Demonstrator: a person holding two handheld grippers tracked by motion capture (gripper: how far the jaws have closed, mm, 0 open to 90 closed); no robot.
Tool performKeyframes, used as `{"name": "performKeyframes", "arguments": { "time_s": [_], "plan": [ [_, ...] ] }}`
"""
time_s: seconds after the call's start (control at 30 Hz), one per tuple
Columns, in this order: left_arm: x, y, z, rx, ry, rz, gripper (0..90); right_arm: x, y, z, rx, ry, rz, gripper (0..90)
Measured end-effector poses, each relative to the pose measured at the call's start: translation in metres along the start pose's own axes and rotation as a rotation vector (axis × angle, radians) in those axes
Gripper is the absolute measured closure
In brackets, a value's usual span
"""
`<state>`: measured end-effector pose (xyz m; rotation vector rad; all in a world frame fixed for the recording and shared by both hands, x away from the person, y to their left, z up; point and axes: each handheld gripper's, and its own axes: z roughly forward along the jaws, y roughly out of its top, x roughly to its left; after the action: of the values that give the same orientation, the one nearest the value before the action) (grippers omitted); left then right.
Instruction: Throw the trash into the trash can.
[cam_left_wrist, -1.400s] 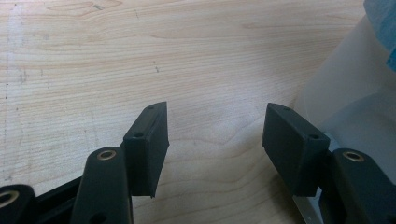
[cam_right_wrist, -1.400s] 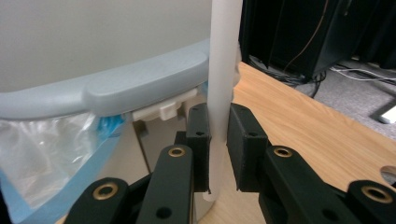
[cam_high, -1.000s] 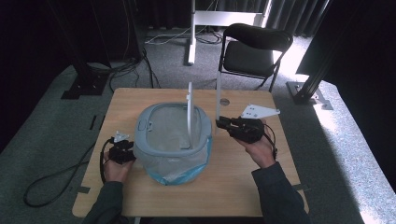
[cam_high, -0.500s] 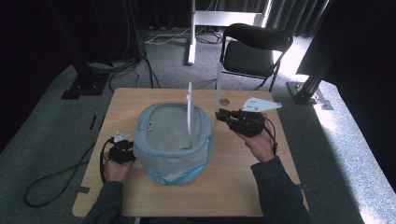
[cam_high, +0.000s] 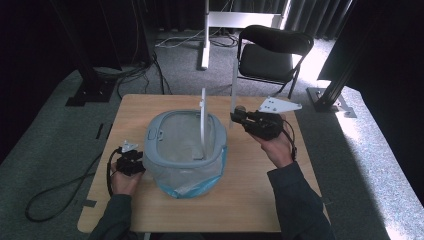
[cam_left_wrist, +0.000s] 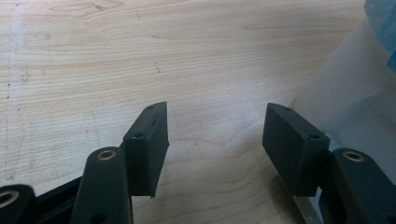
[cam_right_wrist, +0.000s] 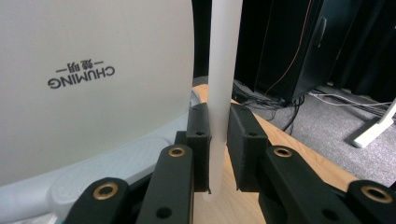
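A grey-blue bin (cam_high: 160, 135) lined with a translucent bag (cam_high: 190, 182) stands mid-table. A white lid panel (cam_high: 202, 125) marked CHUMING (cam_right_wrist: 93, 70) stands upright, edge-on, over the bin's opening. My right gripper (cam_high: 234, 119) hovers at the bin's right rim, shut on a thin white upright strip (cam_high: 234, 85); both pads press its sides (cam_right_wrist: 224, 70). My left gripper (cam_high: 130, 152) sits low at the bin's left side, open, with bare wood between its jaws (cam_left_wrist: 215, 135). The bin's translucent wall (cam_left_wrist: 345, 93) lies just right of that gripper's right jaw.
The wooden table (cam_high: 250, 200) has bare room in front of and behind the bin. A black folding chair (cam_high: 272, 50) and a white stand post (cam_high: 205, 35) are beyond the far edge. Cables lie on the grey floor (cam_high: 55, 200) at the left.
My right gripper has risen slightly with the white strip in its jaws. The left gripper and the bin have stayed put.
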<state>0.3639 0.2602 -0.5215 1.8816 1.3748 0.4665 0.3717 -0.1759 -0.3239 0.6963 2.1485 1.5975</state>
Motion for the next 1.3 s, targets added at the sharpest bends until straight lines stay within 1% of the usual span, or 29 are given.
{"name": "performKeyframes", "arguments": {
  "time_s": [0.33,0.73,1.3],
  "plan": [
    [0.000,0.000,0.000,0.000,0.000,0.001,41.1,-0.004,0.007,0.003,-0.017,-0.011,-0.004,78.9],
    [0.000,0.000,0.000,-0.001,0.000,0.002,41.1,-0.004,0.016,0.011,-0.033,-0.013,-0.012,78.8],
    [0.000,0.000,-0.001,-0.001,0.002,-0.001,41.1,-0.003,0.033,0.022,-0.061,-0.014,-0.025,78.9]
  ]
}}
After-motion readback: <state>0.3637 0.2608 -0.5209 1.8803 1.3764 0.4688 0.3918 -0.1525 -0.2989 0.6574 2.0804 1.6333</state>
